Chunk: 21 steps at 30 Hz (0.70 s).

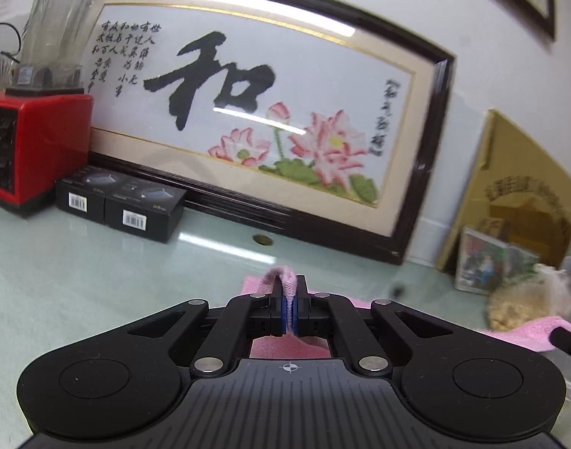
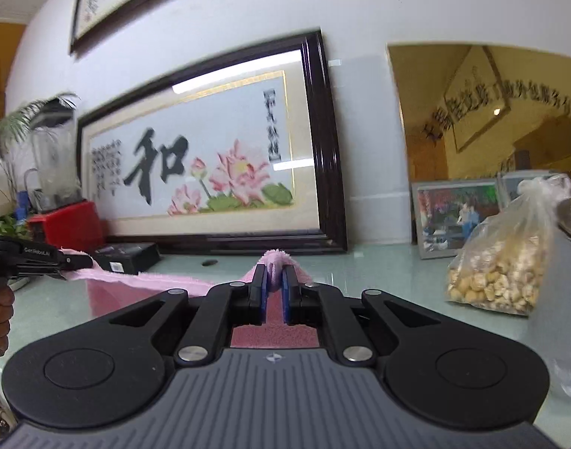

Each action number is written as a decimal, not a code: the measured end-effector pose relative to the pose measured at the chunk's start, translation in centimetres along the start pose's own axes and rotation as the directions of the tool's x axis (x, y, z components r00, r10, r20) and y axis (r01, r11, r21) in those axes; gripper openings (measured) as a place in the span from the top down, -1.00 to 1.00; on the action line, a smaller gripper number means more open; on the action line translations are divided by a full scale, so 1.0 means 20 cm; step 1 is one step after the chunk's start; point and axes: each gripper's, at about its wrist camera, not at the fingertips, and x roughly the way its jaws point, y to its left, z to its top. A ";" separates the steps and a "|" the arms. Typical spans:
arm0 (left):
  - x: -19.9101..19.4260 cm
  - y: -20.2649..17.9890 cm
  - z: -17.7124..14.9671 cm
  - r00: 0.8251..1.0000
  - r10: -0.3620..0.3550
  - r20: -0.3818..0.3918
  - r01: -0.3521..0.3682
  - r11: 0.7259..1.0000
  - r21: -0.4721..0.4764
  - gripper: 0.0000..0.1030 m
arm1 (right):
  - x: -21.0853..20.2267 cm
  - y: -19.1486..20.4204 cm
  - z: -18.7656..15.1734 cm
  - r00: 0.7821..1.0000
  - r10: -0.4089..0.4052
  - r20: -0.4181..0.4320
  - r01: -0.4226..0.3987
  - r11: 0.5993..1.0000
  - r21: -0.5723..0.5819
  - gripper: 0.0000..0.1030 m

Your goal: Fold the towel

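A pink towel (image 2: 150, 281) is held up over a glass-topped table (image 2: 378, 277). My left gripper (image 1: 289, 299) is shut on one corner of the towel (image 1: 281, 280), and the cloth bunches up between its blue pads. My right gripper (image 2: 273, 280) is shut on another corner, with a tuft sticking out above the fingers. In the right wrist view the towel stretches left to the left gripper (image 2: 79, 262), which a hand holds. More towel shows under each gripper and at the right edge of the left wrist view (image 1: 524, 331).
A large framed picture (image 1: 248, 112) leans on the wall at the table's back. A red blender (image 1: 34, 142) and two black boxes (image 1: 120, 202) stand at the left. A plastic bag of nuts (image 2: 498, 262) and small framed photos (image 2: 457, 213) stand at the right.
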 end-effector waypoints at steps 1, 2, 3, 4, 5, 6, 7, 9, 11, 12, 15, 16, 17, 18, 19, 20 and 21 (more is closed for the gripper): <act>0.06 -0.02 0.02 1.000 0.026 -0.007 -0.026 0.999 0.019 0.96 | 0.07 -0.01 0.02 1.000 -0.014 -0.017 0.014 1.000 0.002 0.84; 0.11 -0.03 0.02 0.999 0.045 -0.017 -0.044 0.999 0.029 0.96 | 0.14 -0.02 0.05 0.999 -0.027 -0.035 0.028 1.000 0.004 0.84; 0.18 -0.03 0.02 0.998 0.055 -0.034 -0.054 0.998 0.042 0.96 | 0.21 -0.03 0.07 0.998 -0.041 -0.052 0.041 0.999 0.005 0.84; 0.24 -0.04 0.02 0.997 0.066 -0.048 -0.063 0.997 0.054 0.96 | 0.28 -0.04 0.10 0.996 -0.055 -0.069 0.055 0.998 0.006 0.84; 0.28 -0.04 0.01 0.995 0.078 -0.055 -0.075 0.995 0.064 0.96 | 0.33 -0.05 0.09 0.995 -0.064 -0.082 0.065 0.998 0.004 0.84; 0.33 -0.05 0.00 0.994 0.089 -0.064 -0.084 0.994 0.074 0.96 | 0.39 -0.05 0.03 0.992 -0.081 -0.099 0.082 0.997 0.008 0.84; 0.39 -0.06 -0.02 0.992 0.091 -0.081 -0.084 0.992 0.091 0.95 | 0.43 -0.05 0.01 0.989 -0.091 -0.116 0.092 0.996 0.006 0.84; 0.47 -0.06 -0.03 0.989 0.097 -0.107 -0.086 0.991 0.104 0.91 | 0.49 -0.08 -0.02 0.986 -0.103 -0.131 0.105 0.994 0.011 0.81; 0.52 -0.05 -0.03 0.986 0.103 -0.130 -0.089 0.990 0.107 0.82 | 0.53 -0.10 -0.05 0.984 -0.110 -0.137 0.115 0.993 0.027 0.78; 0.52 -0.03 -0.02 0.987 0.101 -0.125 -0.088 0.991 0.102 0.80 | 0.55 -0.11 -0.07 0.984 -0.114 -0.140 0.120 0.992 0.035 0.68; 0.52 0.00 0.01 0.990 0.093 -0.108 -0.083 0.993 0.088 0.60 | 0.55 -0.15 -0.07 0.986 -0.117 -0.122 0.127 0.989 0.078 0.53; 0.51 0.01 0.02 0.991 0.090 -0.102 -0.082 0.993 0.083 0.45 | 0.55 -0.16 -0.08 0.986 -0.118 -0.116 0.129 0.987 0.093 0.26; 0.50 0.03 0.03 0.991 0.099 -0.095 -0.092 0.993 0.077 0.16 | 0.55 -0.17 -0.08 0.987 -0.119 -0.110 0.131 0.986 0.107 0.11; 0.49 0.04 0.03 0.990 0.115 -0.078 -0.109 0.991 0.072 -0.08 | 0.53 -0.16 -0.08 0.989 -0.120 -0.090 0.129 0.986 0.105 0.01; 0.47 0.06 0.05 0.991 0.123 -0.058 -0.119 0.991 0.067 -0.62 | 0.51 -0.16 -0.09 0.990 -0.121 -0.071 0.128 0.986 0.104 0.02; 0.44 0.08 0.06 0.991 0.131 -0.038 -0.129 0.990 0.061 -0.83 | 0.49 -0.15 -0.10 0.991 -0.121 -0.051 0.126 0.987 0.102 0.03; 0.42 0.09 0.07 0.990 0.137 -0.020 -0.136 0.989 0.056 -0.80 | 0.48 -0.15 -0.10 0.992 -0.116 -0.046 0.120 0.988 0.101 0.03</act>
